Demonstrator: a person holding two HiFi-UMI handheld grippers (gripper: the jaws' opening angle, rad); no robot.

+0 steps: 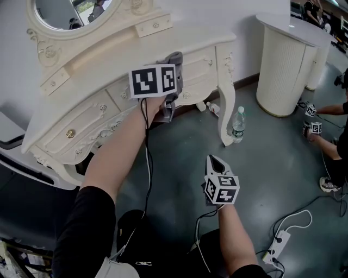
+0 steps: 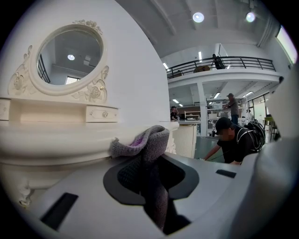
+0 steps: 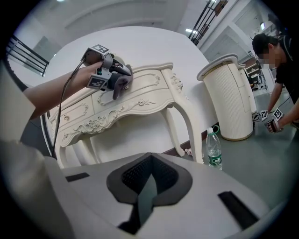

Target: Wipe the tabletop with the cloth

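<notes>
A grey cloth [image 1: 175, 57] with a purple inner side lies bunched on the front edge of the cream dressing table's top [image 1: 202, 36]. My left gripper [image 1: 175, 73] is shut on it, reaching up to the table edge. In the left gripper view the cloth [image 2: 145, 142] hangs pinched between the jaws of that gripper [image 2: 155, 189], its fold resting against the tabletop rim [image 2: 56, 140]. My right gripper [image 1: 215, 163] hangs low over the floor, away from the table, shut with nothing in it [image 3: 147, 196]. The right gripper view also shows the left gripper [image 3: 112, 77] and the cloth [image 3: 120, 87].
An oval mirror [image 1: 70, 11] stands at the table's back. A water bottle [image 1: 238, 125] stands on the floor by the table leg. A white ribbed pedestal [image 1: 283, 65] is at the right. A crouching person [image 1: 333, 142] works beside it. A power strip [image 1: 277, 247] lies on the floor.
</notes>
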